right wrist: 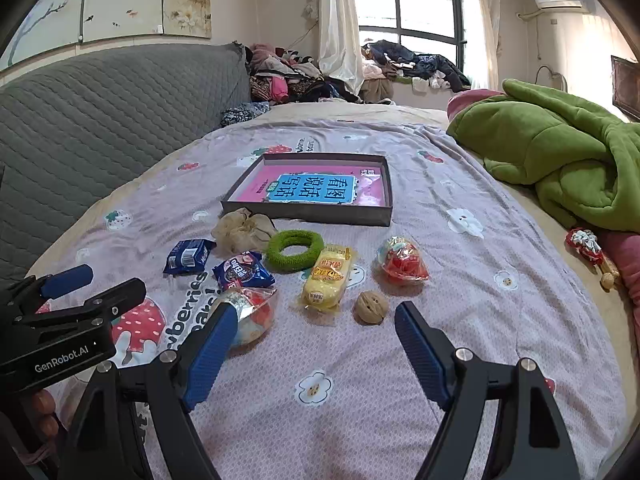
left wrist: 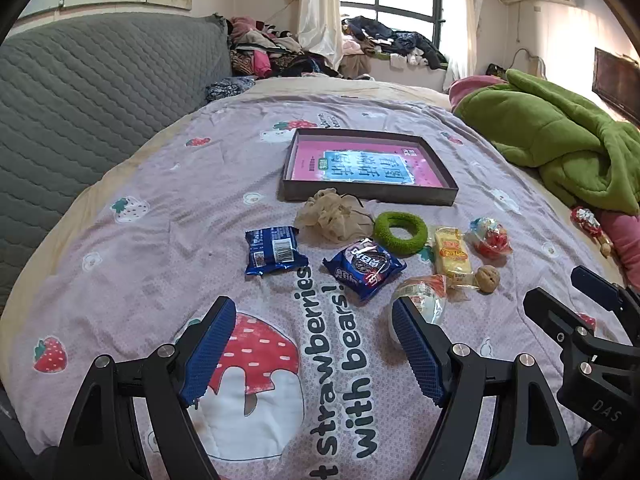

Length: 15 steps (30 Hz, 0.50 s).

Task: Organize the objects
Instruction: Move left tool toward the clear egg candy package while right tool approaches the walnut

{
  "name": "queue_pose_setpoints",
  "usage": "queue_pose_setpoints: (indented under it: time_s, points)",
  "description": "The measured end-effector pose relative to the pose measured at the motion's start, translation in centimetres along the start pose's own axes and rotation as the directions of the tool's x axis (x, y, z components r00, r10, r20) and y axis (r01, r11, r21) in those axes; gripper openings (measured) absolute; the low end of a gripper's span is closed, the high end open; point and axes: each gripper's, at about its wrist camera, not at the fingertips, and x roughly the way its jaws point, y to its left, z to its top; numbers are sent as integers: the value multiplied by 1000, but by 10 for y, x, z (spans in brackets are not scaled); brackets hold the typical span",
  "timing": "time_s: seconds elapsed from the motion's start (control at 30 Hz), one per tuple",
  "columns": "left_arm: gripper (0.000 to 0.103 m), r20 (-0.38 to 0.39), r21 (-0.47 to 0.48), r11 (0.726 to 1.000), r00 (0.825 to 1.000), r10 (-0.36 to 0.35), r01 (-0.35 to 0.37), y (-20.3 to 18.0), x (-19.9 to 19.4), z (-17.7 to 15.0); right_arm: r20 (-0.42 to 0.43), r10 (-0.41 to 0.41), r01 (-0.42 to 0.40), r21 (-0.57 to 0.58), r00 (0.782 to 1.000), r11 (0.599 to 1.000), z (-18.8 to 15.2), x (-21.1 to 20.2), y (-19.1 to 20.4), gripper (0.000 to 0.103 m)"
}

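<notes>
A shallow dark box [left wrist: 368, 194] [right wrist: 312, 214] holding a pink and blue book lies on the bed. In front of it lie a beige scrunchie [left wrist: 334, 216] [right wrist: 242, 230], a green ring [left wrist: 400, 233] [right wrist: 295, 250], two blue cookie packs [left wrist: 274, 251] [left wrist: 362, 268] [right wrist: 188, 256] [right wrist: 242, 271], a yellow snack pack [left wrist: 452, 256] [right wrist: 328, 276], a walnut [left wrist: 488, 278] [right wrist: 371, 307] and two clear candy bags [left wrist: 490, 237] [left wrist: 422, 294] [right wrist: 402, 260] [right wrist: 256, 312]. My left gripper [left wrist: 312, 320] is open and empty. My right gripper [right wrist: 316, 328] is open and empty, just short of the walnut.
The bed has a lilac strawberry quilt [left wrist: 160, 240]. A green blanket [left wrist: 560, 136] [right wrist: 560, 152] is heaped at the right, with a red candy wrapper [left wrist: 588, 222] [right wrist: 586, 246] beside it. A grey quilted headboard [left wrist: 100, 92] stands left. Clothes piles [right wrist: 288, 76] lie behind.
</notes>
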Motion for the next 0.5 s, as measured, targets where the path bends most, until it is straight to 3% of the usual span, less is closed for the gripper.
queue_pose_setpoints:
  time_s: [0.5]
  points:
    - [81, 11, -8, 1000, 1000, -16, 17, -2, -8, 3, 13, 10, -10, -1, 1000, 1000, 2, -7, 1, 80]
